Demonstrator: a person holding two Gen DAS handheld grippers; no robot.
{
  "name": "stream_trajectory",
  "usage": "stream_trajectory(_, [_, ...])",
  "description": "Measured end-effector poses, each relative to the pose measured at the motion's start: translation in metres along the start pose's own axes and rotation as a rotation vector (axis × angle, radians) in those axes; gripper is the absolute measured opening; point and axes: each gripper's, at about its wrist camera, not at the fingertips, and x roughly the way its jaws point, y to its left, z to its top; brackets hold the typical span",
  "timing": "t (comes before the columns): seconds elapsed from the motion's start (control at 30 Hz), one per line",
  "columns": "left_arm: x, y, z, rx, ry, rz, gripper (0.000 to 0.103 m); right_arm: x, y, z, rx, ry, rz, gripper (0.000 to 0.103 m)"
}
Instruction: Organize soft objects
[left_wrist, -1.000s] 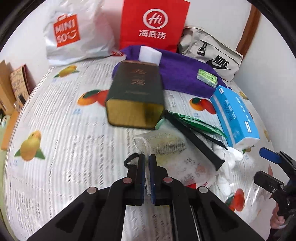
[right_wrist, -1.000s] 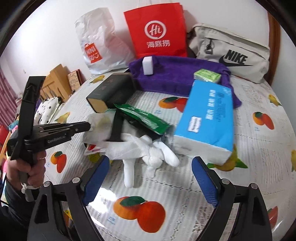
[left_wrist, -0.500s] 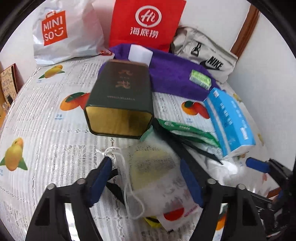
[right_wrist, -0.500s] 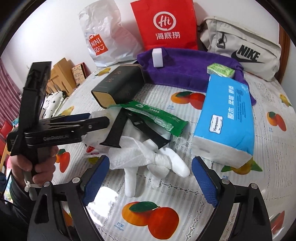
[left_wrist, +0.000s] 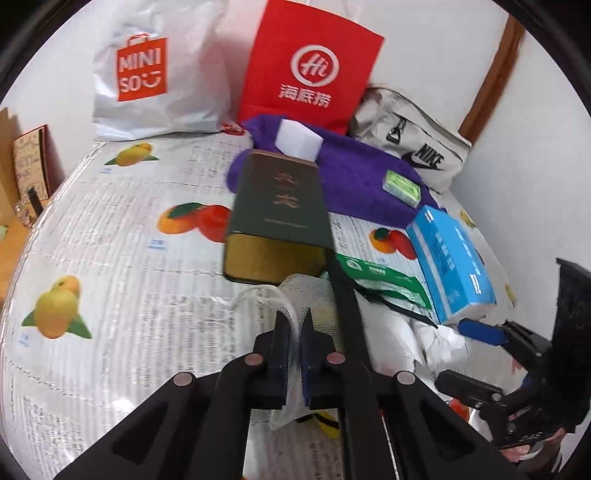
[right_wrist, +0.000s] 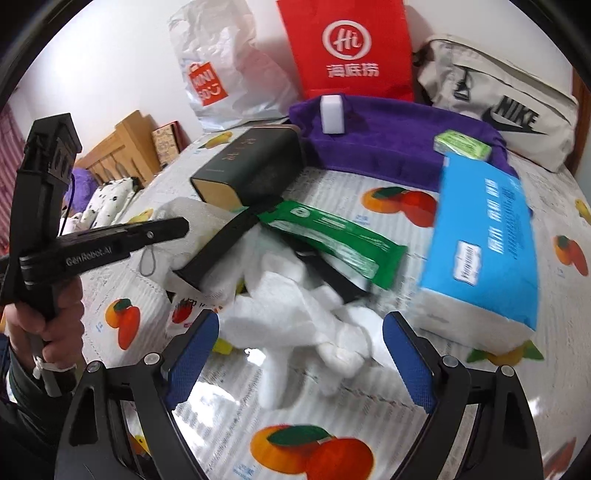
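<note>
The left hand-held gripper (left_wrist: 294, 334) is closed tight on the white mesh pouch (left_wrist: 295, 295), its blue pads pinching a fold of the netting near the pouch's drawstring end. The pouch lies on the bench (left_wrist: 110, 258), which is covered by a fruit-print cloth, just in front of the open gold end of a dark green tin box (left_wrist: 279, 218). A black strap (left_wrist: 349, 314) runs past the pouch on its right side.

The right hand-held gripper (right_wrist: 299, 363) stands wide open with nothing between its blue pads; it hovers over a crumpled pile of white gloves (right_wrist: 295, 314) in the middle of the heap. A green packet (right_wrist: 332, 240) lies tilted across the gloves, and a blue tissue pack (right_wrist: 484, 240) sits just beside them to the right. In the right wrist view the person's hand (right_wrist: 44, 314) grips the handle of the left tool at the left edge.

At the back of the bench a purple towel (right_wrist: 388, 140) is spread out, carrying a white sponge block (right_wrist: 331, 113) and a small green packet (right_wrist: 461, 146). Behind it lean a red paper bag (right_wrist: 347, 48), a white Miniso bag (right_wrist: 221, 74) and a beige Nike bag (right_wrist: 498, 99) against the wall
</note>
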Motion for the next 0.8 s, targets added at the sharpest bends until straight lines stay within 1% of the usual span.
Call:
stream_trajectory(0.1, [0.001,0.009,-0.002,-0.017,0.012,0.011,0.006,0.012,0.004,0.001,-0.015,0.018,0.011,0.089])
stream_trajectory(0.17, [0.002,0.011,-0.003,-0.02,0.017,0.012,0.006,0.019,0.005,0.001,-0.026,0.028,0.005,0.08])
stream_trajectory(0.2, [0.002,0.012,-0.004,-0.019,0.02,0.012,0.006,0.023,0.004,0.0,-0.032,0.042,0.007,0.069])
stream_trajectory(0.23, [0.001,0.012,-0.004,-0.022,0.018,0.011,0.006,0.026,0.004,-0.001,-0.034,0.054,0.006,0.054])
stream_trajectory(0.27, [-0.001,0.013,-0.005,-0.027,0.013,0.005,0.006,0.027,0.002,-0.002,-0.034,0.064,0.003,0.043])
stream_trajectory(0.3, [-0.003,0.013,-0.005,-0.028,0.01,-0.015,0.006,0.026,0.0,-0.003,-0.033,0.074,0.011,0.021])
stream_trajectory(0.37, [-0.007,0.012,-0.006,-0.029,0.003,-0.045,0.006,0.022,-0.003,-0.006,-0.026,0.084,0.021,0.02])
stream_trajectory(0.4, [-0.008,0.01,-0.006,-0.025,0.002,-0.052,0.006,0.017,-0.004,-0.008,-0.027,0.071,0.011,0.02])
stream_trajectory(0.5, [-0.013,0.006,-0.007,-0.014,-0.006,-0.047,0.006,0.003,-0.007,-0.013,-0.033,0.042,-0.016,0.02])
stream_trajectory(0.6, [-0.025,0.007,-0.006,-0.031,-0.046,-0.063,0.006,-0.01,-0.014,-0.017,-0.013,0.023,-0.022,0.02])
stream_trajectory(0.67, [-0.028,0.008,-0.004,-0.058,-0.052,-0.073,0.006,-0.015,-0.021,-0.019,0.015,0.016,-0.008,0.02])
stream_trajectory(0.73, [-0.034,0.005,-0.003,-0.063,-0.066,-0.091,0.006,-0.018,-0.029,-0.022,0.06,0.016,0.014,0.02])
stream_trajectory(0.77, [-0.037,0.003,-0.003,-0.059,-0.072,-0.088,0.006,-0.018,-0.032,-0.023,0.073,0.02,0.028,0.02])
stream_trajectory(0.8, [-0.041,0.002,-0.002,-0.053,-0.081,-0.063,0.006,-0.019,-0.031,-0.023,0.074,0.02,0.029,0.02])
